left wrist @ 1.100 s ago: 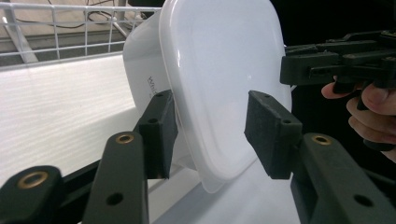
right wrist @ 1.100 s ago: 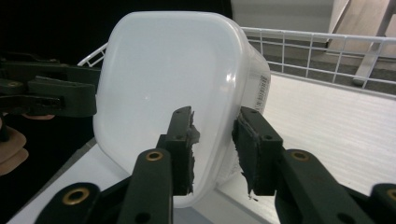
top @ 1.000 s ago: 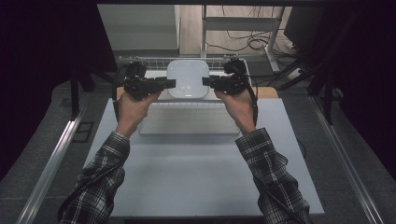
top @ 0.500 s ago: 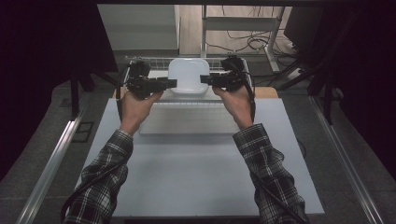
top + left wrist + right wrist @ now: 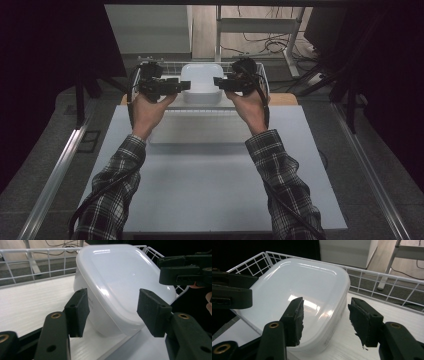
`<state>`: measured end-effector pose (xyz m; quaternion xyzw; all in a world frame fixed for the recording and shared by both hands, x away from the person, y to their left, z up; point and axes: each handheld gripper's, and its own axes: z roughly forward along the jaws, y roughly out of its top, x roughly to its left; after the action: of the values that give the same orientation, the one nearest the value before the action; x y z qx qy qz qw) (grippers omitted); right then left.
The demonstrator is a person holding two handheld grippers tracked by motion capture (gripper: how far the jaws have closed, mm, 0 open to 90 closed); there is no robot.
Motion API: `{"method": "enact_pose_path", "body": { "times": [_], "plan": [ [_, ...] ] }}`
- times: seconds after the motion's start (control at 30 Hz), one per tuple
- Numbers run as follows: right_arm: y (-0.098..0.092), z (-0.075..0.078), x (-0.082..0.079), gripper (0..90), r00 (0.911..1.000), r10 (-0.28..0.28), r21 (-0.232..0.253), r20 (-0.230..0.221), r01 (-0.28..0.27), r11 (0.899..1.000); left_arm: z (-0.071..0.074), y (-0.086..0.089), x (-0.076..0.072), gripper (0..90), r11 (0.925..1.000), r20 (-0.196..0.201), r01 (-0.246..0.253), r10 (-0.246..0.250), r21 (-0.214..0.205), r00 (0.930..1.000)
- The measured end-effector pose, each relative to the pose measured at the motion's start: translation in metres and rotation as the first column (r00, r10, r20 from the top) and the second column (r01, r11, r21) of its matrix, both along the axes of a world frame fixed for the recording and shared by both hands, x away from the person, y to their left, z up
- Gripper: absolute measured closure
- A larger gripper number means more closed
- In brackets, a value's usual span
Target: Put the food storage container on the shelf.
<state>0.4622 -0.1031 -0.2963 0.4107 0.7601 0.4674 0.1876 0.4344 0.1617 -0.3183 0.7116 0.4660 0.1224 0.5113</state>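
— Where is the box?

— The white plastic box with its lid on stands in the white wire basket at the far edge of the table, on the basket's pale floor. In the left gripper view the box rests on that floor, with the wire wall behind it; one near corner of the box reaches over the floor's edge.

— And the grippers?

— They flank it. The left gripper points at its left side and the right gripper at its right side, both held about level, jaws toward each other across the box.

— Are they gripping it?

— No. The left gripper's jaws are spread and have just been opening; the box's near corner sits between them, with a gap at each pad. The right gripper's jaws have just been opening too and stand apart, the box's edge between them, pads clear (the pads' surfaces look worn and ragged).

— Anything else around?

— Each gripper view shows the other gripper across the lid. Both forearms, in plaid sleeves, come in over the table from the near side. A flat pale board lies on the table just before the basket, between the wrists. Beyond the basket, cables lie on the floor.
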Motion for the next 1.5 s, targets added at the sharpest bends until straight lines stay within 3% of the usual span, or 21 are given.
{"method": "enact_pose_path", "body": {
  "times": [0.1,0.23,0.27,0.33,0.47,0.57,0.83,0.97,1.3,1.5],
  "plan": [
    [0.000,-0.001,0.002,42.0,0.9999,-0.008,-0.003,0.014,0.008,1.000,0.000,-0.001,0.002,38.3,0.9997,0.008,-0.020,0.020,0.012,0.9998],
    [-0.002,-0.003,0.004,36.2,0.9997,-0.007,-0.006,0.022,0.008,1.000,0.001,-0.003,0.000,32.2,0.9981,0.049,-0.043,0.040,0.045,0.9980],
    [-0.003,-0.003,0.004,33.7,0.9997,-0.004,-0.001,0.023,0.004,1.000,0.001,-0.003,0.000,29.2,0.9984,0.055,-0.039,0.036,0.042,0.9978],
    [-0.008,-0.002,0.004,27.9,0.9995,0.004,0.043,0.031,-0.006,0.999,0.003,-0.001,-0.002,24.9,0.9996,0.076,-0.028,0.028,-0.009,0.9967],
    [-0.015,0.000,-0.001,19.8,0.9988,0.022,0.084,0.044,-0.025,0.996,0.006,0.002,-0.008,20.0,0.9994,0.093,0.011,-0.008,-0.032,0.9957],
    [-0.017,0.000,-0.005,16.0,0.9977,0.040,0.089,0.054,-0.045,0.995,0.005,0.002,-0.012,18.2,0.9986,0.095,0.032,-0.028,-0.041,0.9951],
    [-0.020,-0.009,-0.023,6.9,0.9903,0.113,0.066,0.080,-0.118,0.991,0.000,0.003,-0.025,7.2,0.9947,0.110,0.100,-0.097,-0.025,0.9893],
    [-0.018,-0.012,-0.033,4.9,0.9846,0.140,0.035,0.105,-0.145,0.989,-0.005,0.000,-0.032,4.8,0.9925,0.127,0.122,-0.122,0.014,0.9843],
    [-0.016,-0.020,-0.046,3.2,0.9807,0.170,-0.001,0.096,-0.171,0.985,-0.015,-0.005,-0.050,3.6,0.9866,0.160,0.148,-0.158,0.068,0.9744],
    [-0.016,-0.025,-0.050,2.8,0.9794,0.179,-0.008,0.093,-0.179,0.984,-0.021,-0.006,-0.060,4.1,0.9849,0.177,0.160,-0.169,0.068,0.9695]
  ]
}}
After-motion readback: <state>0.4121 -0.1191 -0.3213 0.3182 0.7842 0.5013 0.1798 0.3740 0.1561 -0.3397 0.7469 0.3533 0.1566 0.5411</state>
